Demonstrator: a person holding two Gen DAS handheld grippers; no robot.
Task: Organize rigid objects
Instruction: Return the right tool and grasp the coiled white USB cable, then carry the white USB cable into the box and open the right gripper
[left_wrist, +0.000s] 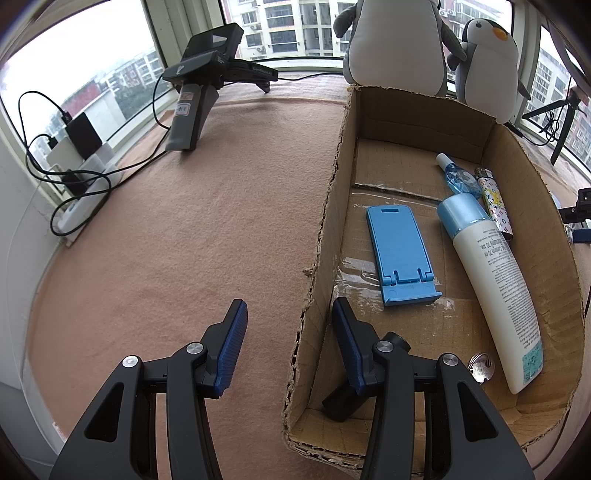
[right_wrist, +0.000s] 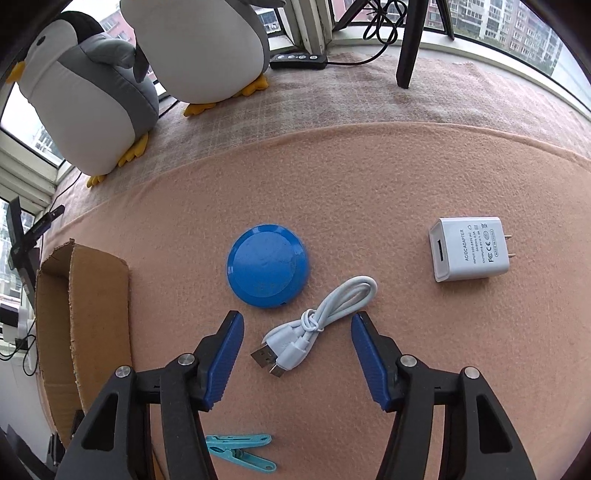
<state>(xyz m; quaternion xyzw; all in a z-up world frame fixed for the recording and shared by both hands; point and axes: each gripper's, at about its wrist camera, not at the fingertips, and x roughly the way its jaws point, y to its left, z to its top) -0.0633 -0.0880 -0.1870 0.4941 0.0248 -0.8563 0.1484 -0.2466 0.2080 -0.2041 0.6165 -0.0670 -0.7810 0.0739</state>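
- While the left gripper gapes empty astride the cardboard box's left wall, inside lie blue phone stand mid-floor, white bottle along right wall, key near front.
- Right gripper wide apart, empty, flanking white USB cable on the cloth; blue disc just beyond, adapter toward right edge, teal clothespin at front edge.

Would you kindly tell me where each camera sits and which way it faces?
Left wrist: on the left gripper, looking forward and down; its open fingers straddle the wall of the cardboard box holding a phone stand and lotion bottle.
Right wrist: on the right gripper, looking down at the white cable between its open fingers, blue disc and charger beyond.
Shared: the box, penguin toys, and pink cloth.
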